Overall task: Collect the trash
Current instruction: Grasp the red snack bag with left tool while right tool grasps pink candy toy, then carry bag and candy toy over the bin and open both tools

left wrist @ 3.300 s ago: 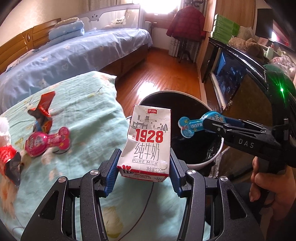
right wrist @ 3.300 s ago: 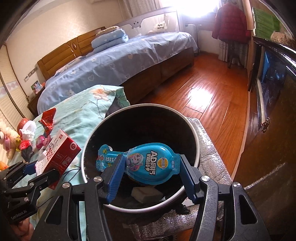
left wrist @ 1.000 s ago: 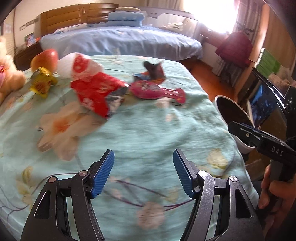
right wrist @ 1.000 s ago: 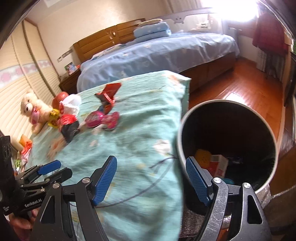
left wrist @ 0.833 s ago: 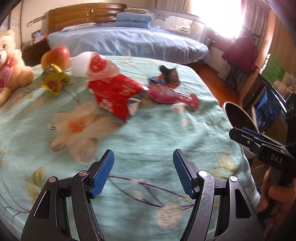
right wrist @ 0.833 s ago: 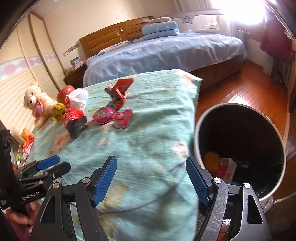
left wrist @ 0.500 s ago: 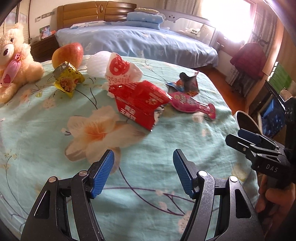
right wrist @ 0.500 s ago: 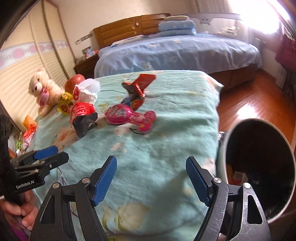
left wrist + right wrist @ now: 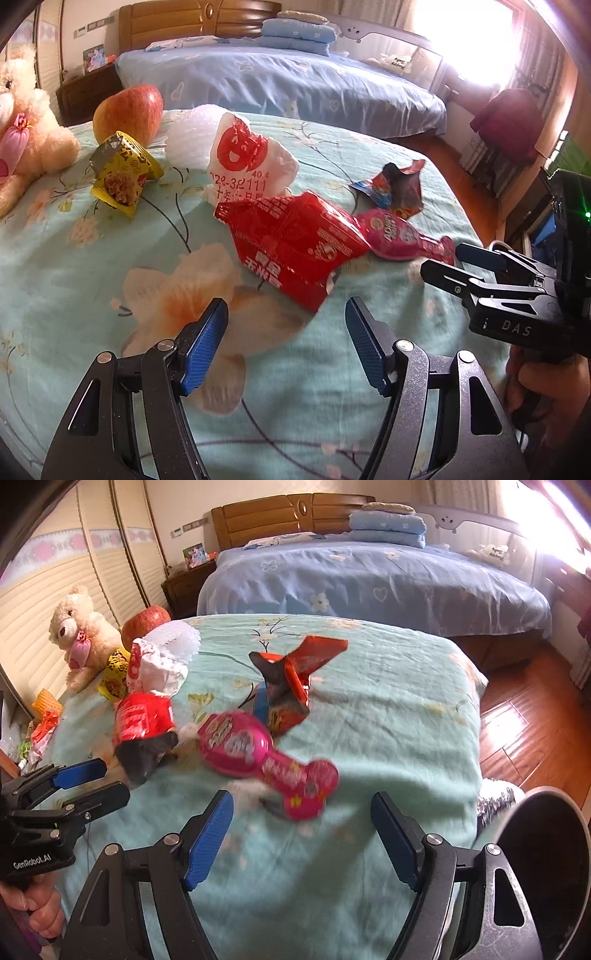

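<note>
Trash: red wrapper (image 9: pixel 295 247) at twelve o'clock of downward-tilted left gripper (image 9: pixel 286 339); right gripper (image 9: pixel 301 834) likewise tilted, both spread empty.

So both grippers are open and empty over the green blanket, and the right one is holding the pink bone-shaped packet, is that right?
Not quite. The right gripper holds nothing: in the right wrist view the pink bone-shaped packet lies on the green blanket ahead of its open fingers. The left gripper is open and empty too.

Bright daylight floods from the blown-out window (image 9: pixel 480 40) far right (pure glare); fisheye edges curve, the pink wrapper (image 9: pixel 266 760) blurs.
</note>
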Demonstrator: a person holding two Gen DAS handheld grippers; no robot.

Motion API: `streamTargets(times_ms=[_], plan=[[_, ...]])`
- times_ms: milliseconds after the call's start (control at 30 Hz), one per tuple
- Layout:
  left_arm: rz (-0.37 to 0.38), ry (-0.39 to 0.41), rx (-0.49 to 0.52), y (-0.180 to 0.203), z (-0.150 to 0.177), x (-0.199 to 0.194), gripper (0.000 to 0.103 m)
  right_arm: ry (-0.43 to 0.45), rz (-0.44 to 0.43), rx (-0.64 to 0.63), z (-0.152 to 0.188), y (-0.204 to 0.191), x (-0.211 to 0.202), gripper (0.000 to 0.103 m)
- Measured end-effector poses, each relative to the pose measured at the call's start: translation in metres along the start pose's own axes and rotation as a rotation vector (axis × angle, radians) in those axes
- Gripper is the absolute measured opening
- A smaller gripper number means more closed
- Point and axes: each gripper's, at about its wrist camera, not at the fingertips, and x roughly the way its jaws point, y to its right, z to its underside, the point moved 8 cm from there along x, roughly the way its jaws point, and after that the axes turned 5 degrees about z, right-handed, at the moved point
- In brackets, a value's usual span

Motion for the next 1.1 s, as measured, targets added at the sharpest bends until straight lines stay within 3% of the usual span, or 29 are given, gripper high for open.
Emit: streamTargets(times_ms=[200, 267, 333, 400, 433, 500, 667, 700, 733, 800, 1100], plan=[[-0.008, 0.000, -0.027, -0.003, -0.005, 0.008, 0.066, -0.019, 0.039, -0.061, -0.004, -0.007, 0.009, 0.076], [-0.009, 0.000, -0.018, -0.002, -0.005, 0.008, 0.049, -0.011, 0.055, -0.079, -0.003, -0.009, 0.008, 0.064], [-0.003, 0.002, -0.006, 0.000, -0.005, 0.008, 0.040, -0.004, 0.061, -0.079, -0.002, -0.008, 0.005, 0.044], [0.013, 0.000, 0.001, 0.002, -0.004, 0.006, 0.016, -0.003, 0.052, -0.067, 0.000, -0.007, 0.003, 0.036], [0.021, -0.002, 0.003, 0.003, -0.003, 0.005, 0.013, -0.004, 0.044, -0.059, 0.001, -0.006, 0.002, 0.031], [0.032, -0.003, 0.006, 0.005, -0.001, 0.003, 0.004, -0.005, 0.022, -0.033, 0.004, -0.004, -0.003, 0.030], [0.045, 0.009, 0.025, 0.011, 0.009, -0.009, 0.001, 0.008, -0.017, 0.033, 0.019, -0.002, -0.019, 0.027], [0.046, 0.011, 0.030, 0.013, 0.012, -0.012, 0.001, 0.013, -0.023, 0.049, 0.023, -0.001, -0.024, 0.024], [0.050, 0.011, 0.037, 0.016, 0.014, -0.014, 0.001, 0.018, -0.032, 0.065, 0.027, 0.000, -0.028, 0.005], [0.062, 0.011, 0.045, 0.021, 0.017, -0.016, 0.001, 0.022, -0.053, 0.109, 0.036, 0.002, -0.037, 0.002], [0.106, 0.012, 0.092, 0.047, 0.028, -0.027, 0.001, 0.063, -0.021, 0.197, 0.057, 0.017, -0.063, 0.002]])
